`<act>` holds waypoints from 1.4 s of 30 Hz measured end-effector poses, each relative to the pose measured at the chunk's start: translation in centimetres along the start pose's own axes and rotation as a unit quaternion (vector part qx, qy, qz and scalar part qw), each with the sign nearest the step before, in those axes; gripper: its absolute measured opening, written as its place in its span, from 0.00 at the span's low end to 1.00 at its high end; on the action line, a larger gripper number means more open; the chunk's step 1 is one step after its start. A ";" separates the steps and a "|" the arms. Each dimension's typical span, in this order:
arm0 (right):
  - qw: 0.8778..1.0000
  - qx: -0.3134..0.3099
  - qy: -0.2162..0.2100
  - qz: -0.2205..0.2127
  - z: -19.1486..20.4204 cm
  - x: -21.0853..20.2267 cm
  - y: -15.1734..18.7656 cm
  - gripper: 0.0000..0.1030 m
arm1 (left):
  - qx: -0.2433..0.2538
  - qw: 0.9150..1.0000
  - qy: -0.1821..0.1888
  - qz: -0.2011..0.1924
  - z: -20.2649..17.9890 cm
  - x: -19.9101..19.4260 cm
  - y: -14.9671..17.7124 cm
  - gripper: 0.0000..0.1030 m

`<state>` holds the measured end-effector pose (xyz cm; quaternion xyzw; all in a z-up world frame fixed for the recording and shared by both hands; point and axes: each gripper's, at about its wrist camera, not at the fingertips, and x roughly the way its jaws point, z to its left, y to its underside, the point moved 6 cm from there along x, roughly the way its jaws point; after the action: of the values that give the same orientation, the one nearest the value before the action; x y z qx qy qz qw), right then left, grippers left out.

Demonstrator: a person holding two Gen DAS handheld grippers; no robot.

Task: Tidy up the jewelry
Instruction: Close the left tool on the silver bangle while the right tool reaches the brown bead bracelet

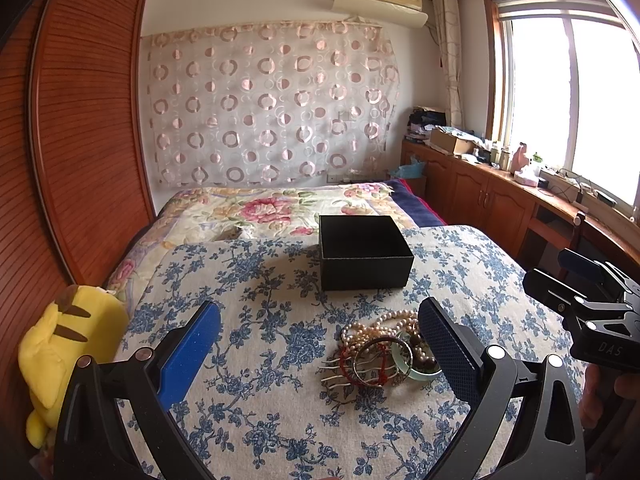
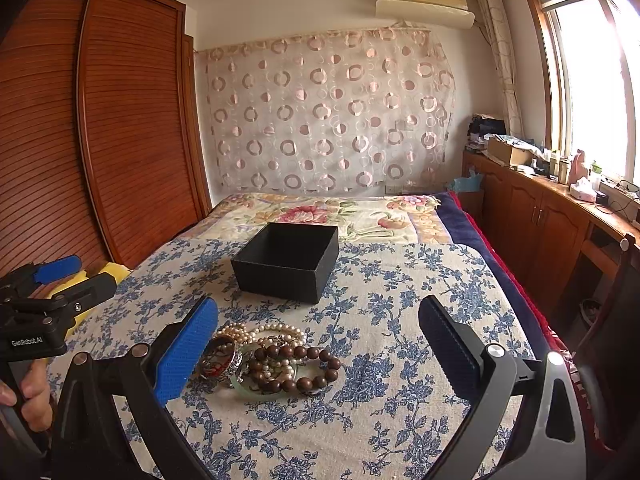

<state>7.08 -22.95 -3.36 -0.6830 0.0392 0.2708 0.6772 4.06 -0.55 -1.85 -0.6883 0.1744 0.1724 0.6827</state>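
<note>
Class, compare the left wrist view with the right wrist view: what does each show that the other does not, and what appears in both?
Only the left wrist view shows the yellow plush toy's striped face, and a metal hair comb sticking out of the jewelry pile. Only the right wrist view shows the brown wooden bead bracelet plainly, draped in front of the pile, and the wardrobe's top. Both show the open black box on the blue floral cloth, the pearl strands, the pale green bangle, and each tool open: left tool, right tool.
</note>
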 end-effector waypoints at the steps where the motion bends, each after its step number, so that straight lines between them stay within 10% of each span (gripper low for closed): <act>1: 1.000 -0.001 0.000 0.000 0.0 0.0 0.0 0.98 | 0.000 1.000 0.000 0.001 0.0 0.0 0.0 0.93; 25: 0.997 -0.010 -0.027 0.073 -1.6 3.7 5.5 0.85 | 0.022 0.990 0.102 0.098 -2.3 5.2 4.5 0.92; 42: 0.993 -0.022 -0.033 0.109 -2.3 5.3 7.6 0.78 | 0.046 0.967 0.183 0.169 -6.7 10.0 6.2 0.31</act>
<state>9.11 -24.07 -12.64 -0.6803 0.0846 0.3661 0.6293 9.86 -7.31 -12.02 -0.6366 0.4179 0.1481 0.6310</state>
